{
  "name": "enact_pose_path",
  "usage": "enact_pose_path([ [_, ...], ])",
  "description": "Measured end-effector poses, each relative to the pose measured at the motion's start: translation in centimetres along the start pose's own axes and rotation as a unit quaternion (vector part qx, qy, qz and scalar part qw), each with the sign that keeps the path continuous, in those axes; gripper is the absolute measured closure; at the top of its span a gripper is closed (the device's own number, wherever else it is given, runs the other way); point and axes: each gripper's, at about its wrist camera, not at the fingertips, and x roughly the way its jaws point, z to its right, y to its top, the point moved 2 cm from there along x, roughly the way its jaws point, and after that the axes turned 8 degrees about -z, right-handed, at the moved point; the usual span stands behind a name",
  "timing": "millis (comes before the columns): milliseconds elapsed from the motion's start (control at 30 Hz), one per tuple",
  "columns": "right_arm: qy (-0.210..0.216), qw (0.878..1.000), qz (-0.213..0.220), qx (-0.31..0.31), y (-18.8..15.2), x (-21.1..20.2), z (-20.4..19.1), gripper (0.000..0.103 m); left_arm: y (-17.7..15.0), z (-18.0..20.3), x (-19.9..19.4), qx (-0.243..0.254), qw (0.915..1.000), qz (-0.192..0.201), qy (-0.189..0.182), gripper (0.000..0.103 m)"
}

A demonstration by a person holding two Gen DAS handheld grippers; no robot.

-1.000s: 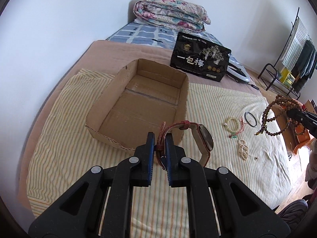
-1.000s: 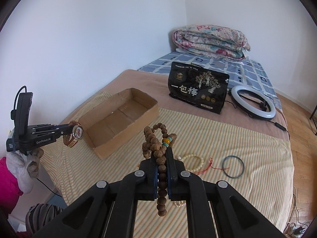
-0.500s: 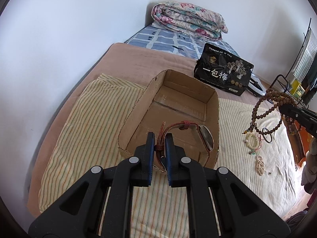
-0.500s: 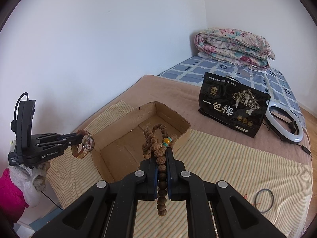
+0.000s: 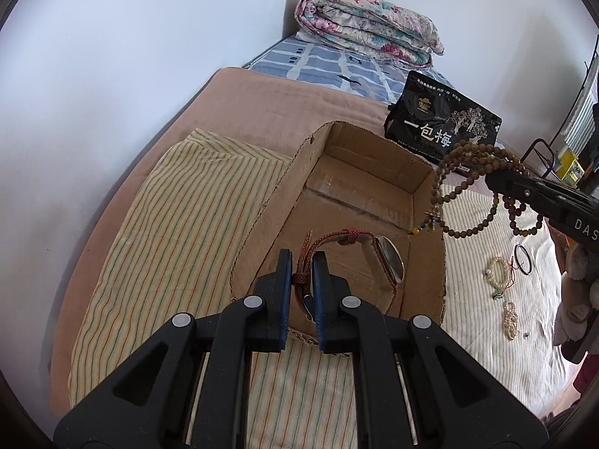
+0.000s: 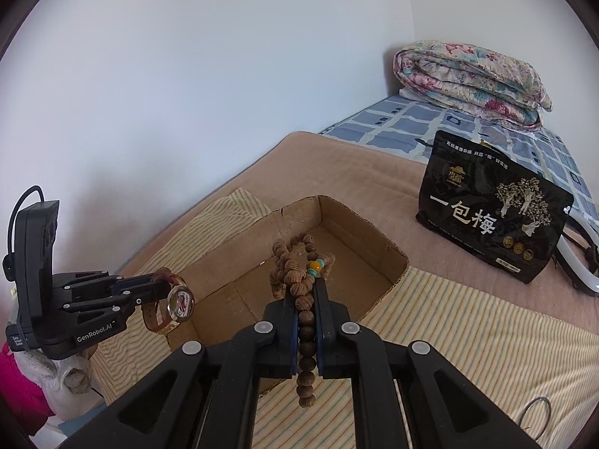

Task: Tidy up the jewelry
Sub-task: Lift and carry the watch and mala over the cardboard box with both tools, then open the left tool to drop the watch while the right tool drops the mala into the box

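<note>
My left gripper (image 5: pixel 302 262) is shut on the red strap of a wristwatch (image 5: pixel 389 262) and holds it above the near end of an open cardboard box (image 5: pixel 359 202). It also shows in the right wrist view (image 6: pixel 161 288) with the watch (image 6: pixel 179 301). My right gripper (image 6: pixel 307 292) is shut on a brown wooden bead necklace (image 6: pixel 295 273) above the box's (image 6: pixel 292 280) right side. In the left wrist view the right gripper (image 5: pixel 494 183) holds the beads (image 5: pixel 460 183) dangling at the box's right wall.
On the striped cloth (image 5: pixel 179 232) right of the box lie a pale bead bracelet (image 5: pixel 498 273), a dark ring (image 5: pixel 522 259) and a pearl piece (image 5: pixel 510 318). A black snack bag (image 6: pixel 490 209), a ring light (image 6: pixel 576 265) and a folded quilt (image 6: pixel 468 82) lie behind.
Both grippers have moved toward the box. The watch now hangs over its near end and the beads have come to its right wall. Both grips are unchanged.
</note>
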Motion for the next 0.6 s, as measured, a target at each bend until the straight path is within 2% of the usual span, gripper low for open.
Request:
enact_pose_path([
  [333,0.007,1.0,-0.025,-0.003,0.2,3.1,-0.1,0.098,0.2,-0.2,2.0,-0.002,0.9998,-0.018,-0.001,0.094],
  [433,0.01,1.0,-0.027,-0.006,0.1,3.1,-0.2,0.092,0.2,-0.2,2.2,-0.002,0.9998,-0.021,0.0,0.09],
  [467,0.009,1.0,-0.027,-0.007,0.2,3.1,-0.3,0.087,0.2,-0.2,2.2,-0.002,0.9998,-0.021,-0.002,0.089],
  [500,0.007,1.0,-0.026,-0.008,0.1,3.0,-0.3,0.072,0.2,-0.3,2.2,-0.003,0.9998,-0.02,-0.003,0.086],
  [567,0.005,1.0,-0.023,-0.01,0.2,2.8,-0.4,0.067,0.2,-0.3,2.1,-0.004,0.9998,-0.019,-0.003,0.083],
  [600,0.004,1.0,-0.023,-0.01,0.1,2.7,-0.4,0.066,0.2,-0.3,2.1,-0.005,0.9998,-0.019,-0.003,0.077],
])
